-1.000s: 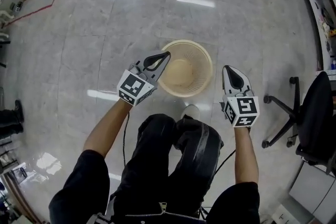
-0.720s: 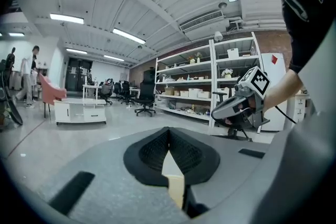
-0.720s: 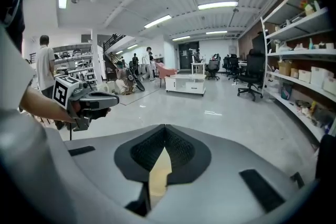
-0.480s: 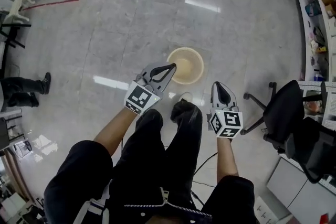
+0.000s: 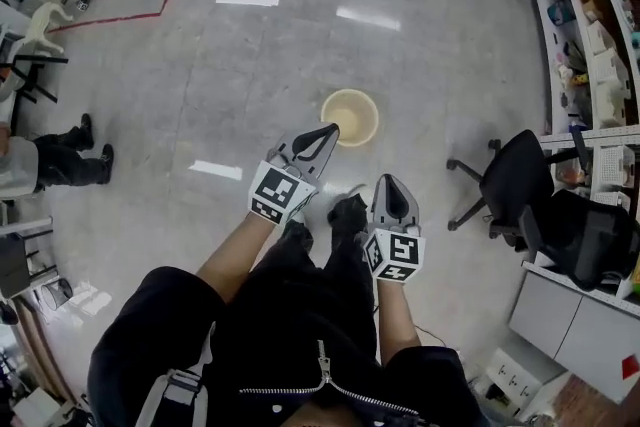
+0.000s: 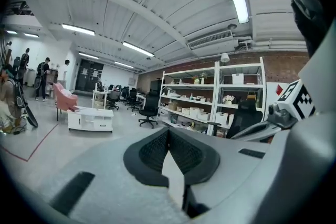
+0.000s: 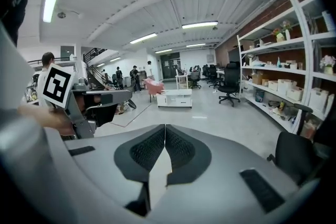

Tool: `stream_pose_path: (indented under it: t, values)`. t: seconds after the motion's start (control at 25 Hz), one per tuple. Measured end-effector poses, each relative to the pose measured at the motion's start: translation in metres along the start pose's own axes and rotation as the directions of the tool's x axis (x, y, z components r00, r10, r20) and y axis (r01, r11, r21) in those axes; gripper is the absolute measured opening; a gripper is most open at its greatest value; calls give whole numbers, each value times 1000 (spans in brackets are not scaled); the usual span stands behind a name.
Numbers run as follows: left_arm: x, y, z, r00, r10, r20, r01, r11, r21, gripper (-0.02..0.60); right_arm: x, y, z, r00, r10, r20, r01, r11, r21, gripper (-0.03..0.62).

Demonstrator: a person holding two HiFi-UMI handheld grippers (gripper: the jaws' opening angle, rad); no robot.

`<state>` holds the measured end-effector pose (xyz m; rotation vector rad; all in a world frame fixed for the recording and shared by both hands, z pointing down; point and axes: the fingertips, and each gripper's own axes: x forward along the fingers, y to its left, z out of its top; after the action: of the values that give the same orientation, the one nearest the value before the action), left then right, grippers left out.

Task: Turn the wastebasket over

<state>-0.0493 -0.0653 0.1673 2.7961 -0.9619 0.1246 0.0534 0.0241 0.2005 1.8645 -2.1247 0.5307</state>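
Wastebasket (image 5: 349,117) on floor (image 5: 200,95), office chair (image 5: 505,180) to its right

— What is everything resting on?
— A glossy grey stone-look floor (image 5: 250,65), with strips of ceiling light mirrored in it.
— And what stands on it?
— The tan wastebasket (image 5: 349,117) is near the middle, mouth up, with nothing touching it. A black office chair (image 5: 497,177) on castors is to its right, well apart. A red line (image 5: 160,13) bends across the far left. Someone's dark shoes (image 5: 88,147) rest at the left edge.
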Motion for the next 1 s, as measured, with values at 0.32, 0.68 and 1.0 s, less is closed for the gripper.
stream_pose_path:
  t: [0.32, 0.68, 1.0]
  values:
    - [-42, -54, 17, 1000, -11, 10, 11, 1000, 26, 6, -63, 34, -4, 999, 46, 20, -46, 999, 2, 11]
    - [-107, -136, 16, 1000, -12, 13, 11, 999, 38, 6, -147, 58, -7, 993, 40, 111, -37, 999, -31, 11]
    - [-160, -211, 0, 998, 61, 0, -61, 997, 41, 6, -243, 35, -31, 989, 18, 146, -10, 999, -53, 11]
